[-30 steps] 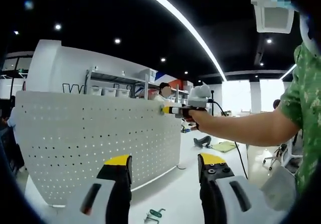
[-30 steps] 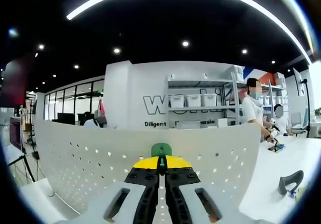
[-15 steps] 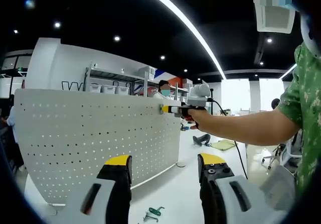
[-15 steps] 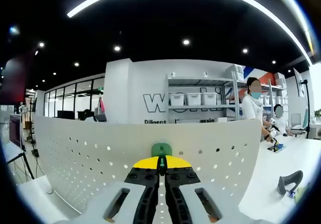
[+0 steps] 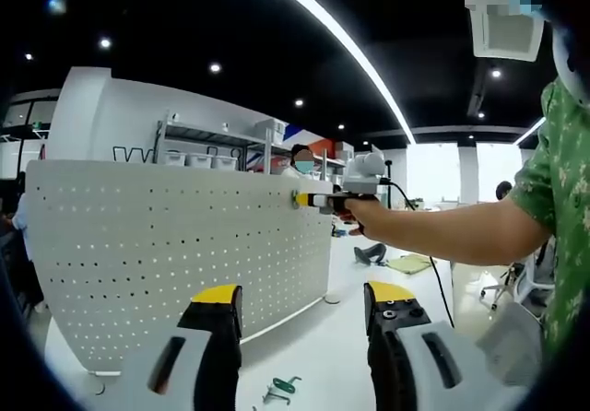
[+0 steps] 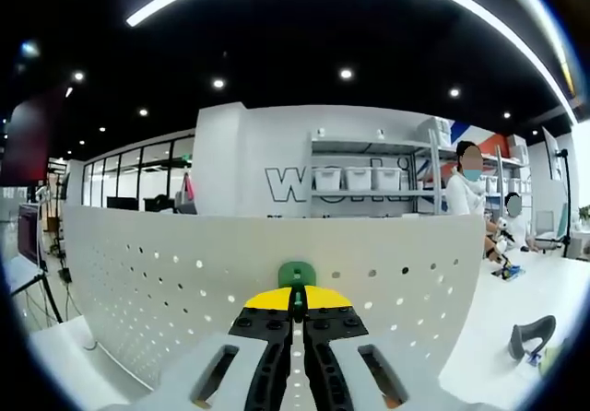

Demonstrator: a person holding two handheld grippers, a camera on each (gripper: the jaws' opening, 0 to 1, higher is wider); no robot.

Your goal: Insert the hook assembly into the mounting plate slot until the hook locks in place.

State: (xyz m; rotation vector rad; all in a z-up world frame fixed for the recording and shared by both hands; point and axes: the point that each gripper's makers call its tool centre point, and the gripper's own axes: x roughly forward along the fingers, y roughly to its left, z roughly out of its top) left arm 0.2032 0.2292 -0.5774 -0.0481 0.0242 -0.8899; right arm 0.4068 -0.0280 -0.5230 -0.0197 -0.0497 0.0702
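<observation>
A white perforated mounting plate (image 5: pixel 175 254) stands upright on the white table (image 5: pixel 313 356). In the right gripper view the plate (image 6: pixel 166 282) spans the frame close ahead. My right gripper (image 6: pixel 296 302) is shut on a green hook (image 6: pixel 297 274), whose tip sits against the plate near its top edge. From the left gripper view, the right gripper (image 5: pixel 318 201) appears at the plate's upper right corner, held by a person's hand. My left gripper (image 5: pixel 304 305) hangs open above the table, nothing between its jaws. A spare green hook (image 5: pixel 280 391) lies on the table below.
A dark curved object (image 6: pixel 531 334) lies on the table to the right of the plate. A person's arm (image 5: pixel 442 236) in a green patterned sleeve reaches across. Shelving with bins (image 6: pixel 369 185) and other people stand behind the plate.
The right gripper has edged lower and closer against the plate with the green hook. The left gripper view has barely shifted.
</observation>
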